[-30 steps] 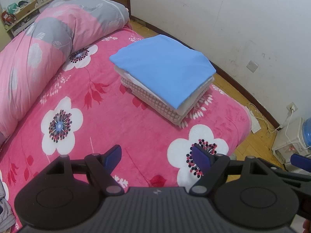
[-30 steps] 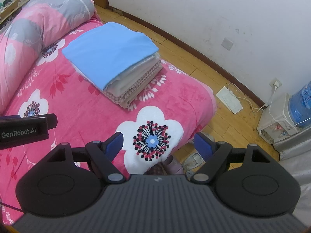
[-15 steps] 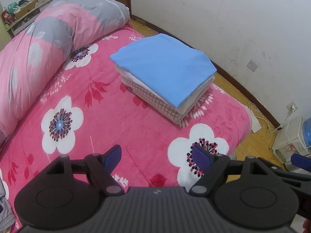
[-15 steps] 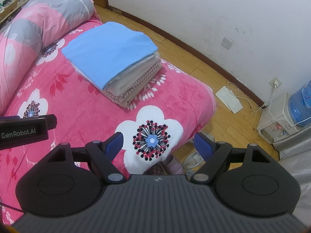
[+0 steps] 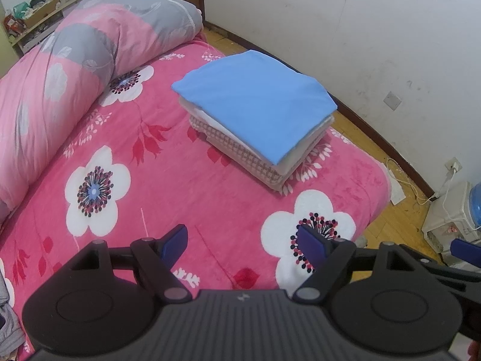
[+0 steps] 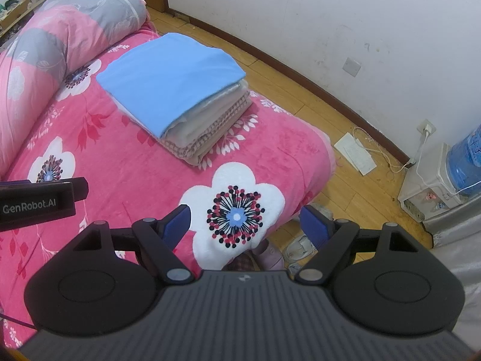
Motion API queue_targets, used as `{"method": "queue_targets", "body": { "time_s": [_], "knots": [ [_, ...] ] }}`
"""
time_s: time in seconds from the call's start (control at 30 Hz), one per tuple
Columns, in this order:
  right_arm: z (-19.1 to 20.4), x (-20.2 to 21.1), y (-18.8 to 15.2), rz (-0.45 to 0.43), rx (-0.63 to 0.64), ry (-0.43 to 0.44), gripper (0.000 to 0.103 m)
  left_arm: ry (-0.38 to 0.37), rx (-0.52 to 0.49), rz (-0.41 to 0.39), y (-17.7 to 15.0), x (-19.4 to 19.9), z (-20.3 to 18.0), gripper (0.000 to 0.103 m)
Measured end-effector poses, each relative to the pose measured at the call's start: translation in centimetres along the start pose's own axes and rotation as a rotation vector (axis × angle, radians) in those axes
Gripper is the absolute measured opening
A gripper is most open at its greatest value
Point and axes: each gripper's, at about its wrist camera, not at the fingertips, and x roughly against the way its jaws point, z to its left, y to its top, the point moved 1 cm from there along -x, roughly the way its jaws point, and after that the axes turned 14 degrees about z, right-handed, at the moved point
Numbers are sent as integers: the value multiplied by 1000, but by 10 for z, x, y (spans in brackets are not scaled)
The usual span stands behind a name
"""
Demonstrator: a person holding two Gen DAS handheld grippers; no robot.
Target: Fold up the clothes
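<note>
A neat stack of folded clothes (image 5: 258,120) (image 6: 177,96) lies on the pink flowered bed cover (image 5: 180,186) (image 6: 126,168), near the bed's far right corner. A light blue garment (image 5: 255,102) (image 6: 171,78) tops it, over white and checked pieces. My left gripper (image 5: 242,240) hovers over the cover, well short of the stack, open with nothing between its blue pads. My right gripper (image 6: 246,219) stands open above a white flower at the bed's edge, also empty. The left gripper's black body (image 6: 39,201) shows at the left of the right wrist view. A grey garment (image 5: 9,328) peeks in at the lower left.
A rolled pink and grey quilt (image 5: 60,60) runs along the bed's left side. Beyond the bed's right edge is wooden floor (image 6: 300,90) with a white wall, cables, a water dispenser (image 6: 445,177) and shoes (image 6: 297,246). A cluttered shelf (image 5: 39,15) stands at the back left.
</note>
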Motion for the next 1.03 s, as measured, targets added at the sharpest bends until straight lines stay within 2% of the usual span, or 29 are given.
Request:
{"method": "queue_targets", "body": {
  "time_s": [1.03],
  "knots": [
    [0,0,-2,-4,-1,2,80,4,-4,-1,0,0,-1,81]
  ]
}}
